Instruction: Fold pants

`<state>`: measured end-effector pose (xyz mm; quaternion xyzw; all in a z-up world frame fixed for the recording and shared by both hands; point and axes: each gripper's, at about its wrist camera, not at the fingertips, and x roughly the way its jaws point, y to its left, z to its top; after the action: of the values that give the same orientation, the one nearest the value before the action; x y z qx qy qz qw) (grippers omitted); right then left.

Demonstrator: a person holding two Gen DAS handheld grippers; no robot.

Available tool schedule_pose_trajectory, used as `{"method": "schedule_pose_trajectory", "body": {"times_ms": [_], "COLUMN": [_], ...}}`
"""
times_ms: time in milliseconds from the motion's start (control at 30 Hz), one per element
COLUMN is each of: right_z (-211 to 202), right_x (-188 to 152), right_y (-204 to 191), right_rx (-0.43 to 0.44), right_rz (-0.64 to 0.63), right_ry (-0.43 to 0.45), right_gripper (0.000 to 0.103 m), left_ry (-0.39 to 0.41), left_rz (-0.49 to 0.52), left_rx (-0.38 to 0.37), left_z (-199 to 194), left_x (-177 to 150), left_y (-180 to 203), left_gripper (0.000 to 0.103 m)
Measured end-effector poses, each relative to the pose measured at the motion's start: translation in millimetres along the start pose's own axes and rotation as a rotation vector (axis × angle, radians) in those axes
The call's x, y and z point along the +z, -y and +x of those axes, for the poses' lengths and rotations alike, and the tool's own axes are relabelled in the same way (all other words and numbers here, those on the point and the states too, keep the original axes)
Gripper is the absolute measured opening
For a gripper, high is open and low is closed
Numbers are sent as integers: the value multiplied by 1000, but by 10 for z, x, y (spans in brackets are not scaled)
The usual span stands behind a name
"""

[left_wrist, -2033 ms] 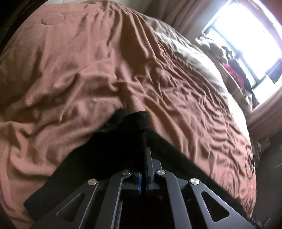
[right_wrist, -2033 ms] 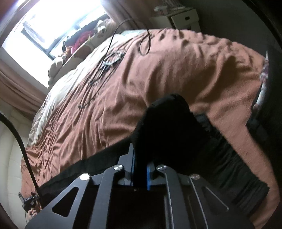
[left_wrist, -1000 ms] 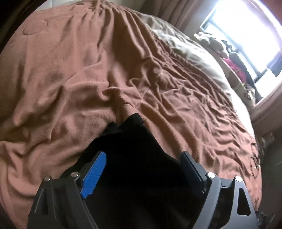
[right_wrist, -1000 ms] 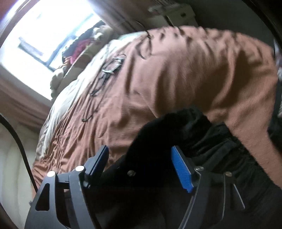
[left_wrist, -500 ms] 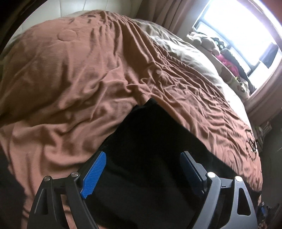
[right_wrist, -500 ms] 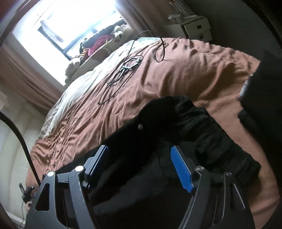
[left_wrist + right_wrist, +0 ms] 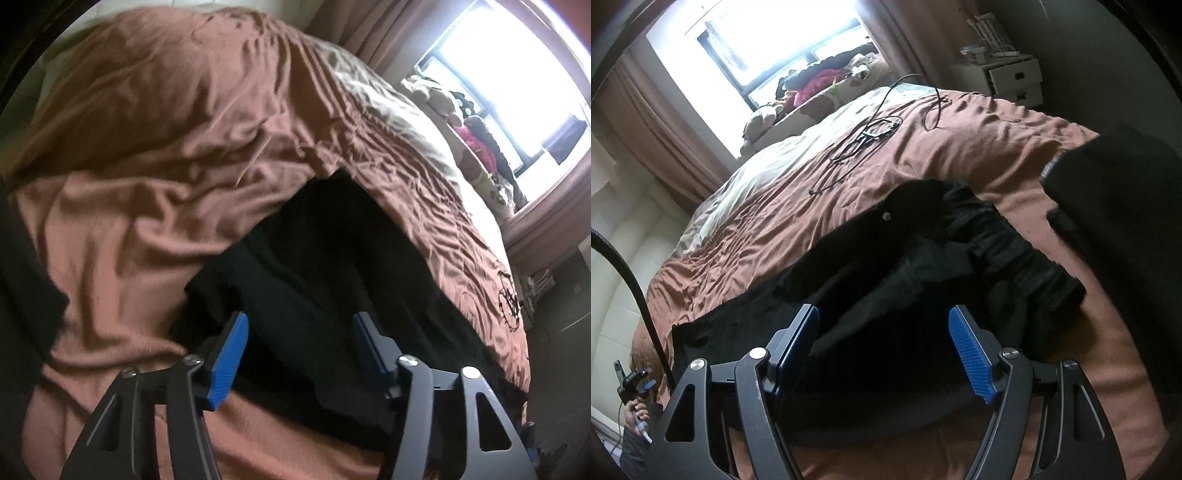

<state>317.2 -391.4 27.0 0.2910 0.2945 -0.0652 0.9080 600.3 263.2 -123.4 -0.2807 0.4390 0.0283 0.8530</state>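
No readable text, labels, brands or numbers in either view. Only mark: a dark tangled scribble on the brown blanket (image 7: pixel 509 306) at far right, too blurred to tell whether it is print or something lying there.
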Motion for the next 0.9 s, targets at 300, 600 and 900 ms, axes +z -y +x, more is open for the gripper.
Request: {"method": "schedule_pose_trajectory", "body": {"times_ms": [300, 600, 900], "right_z": [-189, -84, 145], "right_x": [-321, -579, -685], "right_y": [119, 246, 464], "right_rx": [-17, -34, -39], "right_rz": [34, 88, 229], "right_ry": [-24, -55, -78], "right_gripper": [72, 72, 72], "left_ry": [-53, -73, -64], "left_rz": [-81, -128, -127], "left_rx": [-28, -36, -14], "left_z": [263, 441, 588], "left_x": [-177, -299, -282], "left_y": [-305, -386, -371], "left_gripper": [46, 46, 41]}}
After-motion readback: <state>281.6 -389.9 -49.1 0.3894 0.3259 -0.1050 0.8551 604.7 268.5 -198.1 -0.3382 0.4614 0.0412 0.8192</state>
